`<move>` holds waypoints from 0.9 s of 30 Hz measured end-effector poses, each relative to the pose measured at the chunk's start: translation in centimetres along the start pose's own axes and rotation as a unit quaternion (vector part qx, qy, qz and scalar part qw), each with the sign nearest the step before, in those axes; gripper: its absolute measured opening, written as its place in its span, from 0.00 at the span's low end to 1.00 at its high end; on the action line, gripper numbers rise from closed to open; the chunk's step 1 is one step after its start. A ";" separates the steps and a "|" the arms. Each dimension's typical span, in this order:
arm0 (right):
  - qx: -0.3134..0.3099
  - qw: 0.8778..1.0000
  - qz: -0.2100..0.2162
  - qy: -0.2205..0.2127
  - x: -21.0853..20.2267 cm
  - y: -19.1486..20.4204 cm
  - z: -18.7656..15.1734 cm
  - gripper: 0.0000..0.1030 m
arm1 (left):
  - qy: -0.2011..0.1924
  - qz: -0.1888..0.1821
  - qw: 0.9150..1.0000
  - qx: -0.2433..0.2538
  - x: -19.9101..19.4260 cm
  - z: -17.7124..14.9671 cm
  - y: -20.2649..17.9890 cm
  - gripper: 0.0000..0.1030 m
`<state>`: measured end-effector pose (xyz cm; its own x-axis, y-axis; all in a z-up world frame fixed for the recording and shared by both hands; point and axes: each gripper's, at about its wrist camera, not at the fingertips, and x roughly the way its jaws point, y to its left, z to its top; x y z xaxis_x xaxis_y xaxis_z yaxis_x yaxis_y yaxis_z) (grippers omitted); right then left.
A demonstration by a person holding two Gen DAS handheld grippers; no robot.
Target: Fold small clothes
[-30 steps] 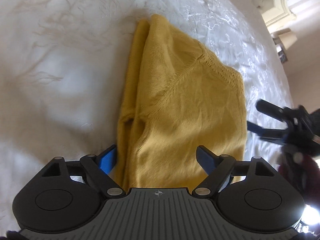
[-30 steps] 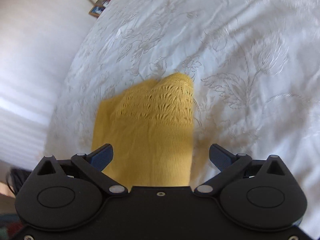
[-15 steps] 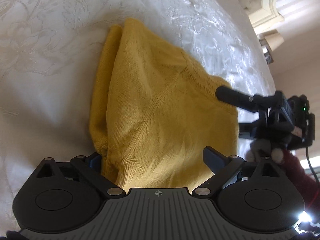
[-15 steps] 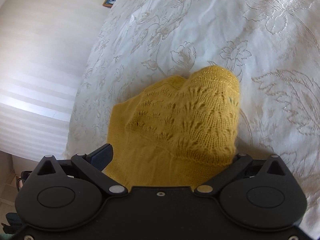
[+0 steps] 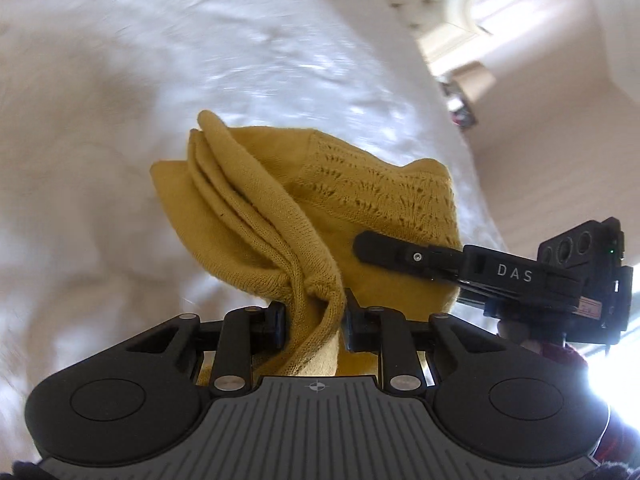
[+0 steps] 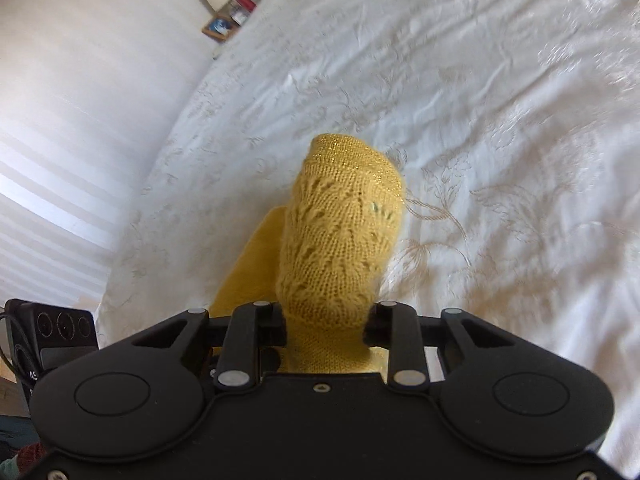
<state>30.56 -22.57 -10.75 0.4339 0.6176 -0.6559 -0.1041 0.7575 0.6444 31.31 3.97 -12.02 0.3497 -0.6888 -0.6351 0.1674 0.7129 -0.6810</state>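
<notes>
Above the white embroidered bedspread [image 6: 500, 128], both grippers have just closed on the yellow knit sweater [image 5: 320, 200] — left gripper [image 5: 314, 320] pinching bunched layers, right gripper [image 6: 326, 328] its lacy end. Uneven bunching may let a layer slip free — spoiling the fold.

Bright daylight fills both fisheye views; the white embroidered bedspread [image 5: 120, 80] smears with motion blur, edges bow, and glare blooms at the left view's lower right.

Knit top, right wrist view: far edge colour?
Mustard yellow knit top, glittery gold band at the edge; clearest in right wrist view.
</notes>
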 end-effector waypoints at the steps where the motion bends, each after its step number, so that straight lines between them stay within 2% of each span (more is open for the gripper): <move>1: 0.002 1.000 0.002 -0.004 -1.3 0.1 -0.7 0.38 | -0.001 -0.006 1.000 0.005 -0.5 -0.7 -1.0 0.23; 6: 0.016 1.000 0.014 -0.007 -6.0 -0.5 -4.1 0.38 | -0.002 -0.017 1.000 0.023 -1.8 -5.3 -5.3 0.23; 11: 0.014 0.999 0.025 0.015 -7.8 -2.5 -8.1 0.39 | 0.002 0.002 1.000 0.006 -1.6 -10.9 -6.7 0.24; 12: 0.006 1.000 0.015 0.019 -7.8 -3.3 -8.8 0.42 | 0.003 0.016 1.000 -0.006 -1.4 -12.1 -6.4 0.24; 13: -0.002 1.000 -0.017 0.024 -7.7 -4.5 -9.6 0.44 | 0.005 0.041 0.999 -0.015 -1.0 -13.4 -5.9 0.27; 14: -0.009 0.998 -0.063 0.027 -7.4 -5.6 -10.2 0.50 | 0.009 0.082 0.996 -0.020 -0.6 -14.5 -5.1 0.27; 16: -0.024 0.987 -0.153 0.034 -7.0 -7.8 -10.9 0.54 | 0.033 0.193 0.979 -0.053 0.5 -17.1 -2.6 0.27; 17: -0.027 0.983 -0.179 0.033 -7.2 -8.7 -11.2 0.54 | 0.046 0.220 0.971 -0.080 0.7 -18.0 -1.1 0.28; 19: -0.014 0.984 -0.176 0.014 -8.6 -9.8 -11.6 0.55 | 0.026 0.206 0.969 -0.135 -0.2 -19.5 1.0 0.30; 20: -0.012 0.986 -0.168 0.004 -9.4 -10.0 -11.7 0.61 | 0.020 0.214 0.966 -0.141 -0.7 -19.6 1.0 0.29; 21: -0.018 0.986 -0.164 -0.003 -10.1 -9.9 -12.1 0.66 | 0.018 0.230 0.964 -0.131 -1.1 -19.5 0.5 0.28; 24: -0.037 0.986 -0.163 -0.013 -11.3 -9.7 -12.9 0.67 | 0.002 0.248 0.965 -0.090 -2.2 -18.8 -1.3 0.29; 26: -0.041 0.985 -0.165 -0.020 -11.8 -9.5 -13.4 0.69 | -0.018 0.239 0.969 -0.064 -2.7 -17.9 -2.7 0.35; 27: -0.042 0.985 -0.165 -0.023 -11.8 -9.4 -13.6 0.71 | -0.027 0.234 0.971 -0.043 -2.9 -17.6 -3.5 0.43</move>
<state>14.26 -34.11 -14.35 0.4961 0.3270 -0.8044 -0.0242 0.9312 0.3636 13.50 1.16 -14.21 0.4168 -0.2829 -0.8638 -0.0976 0.9309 -0.3520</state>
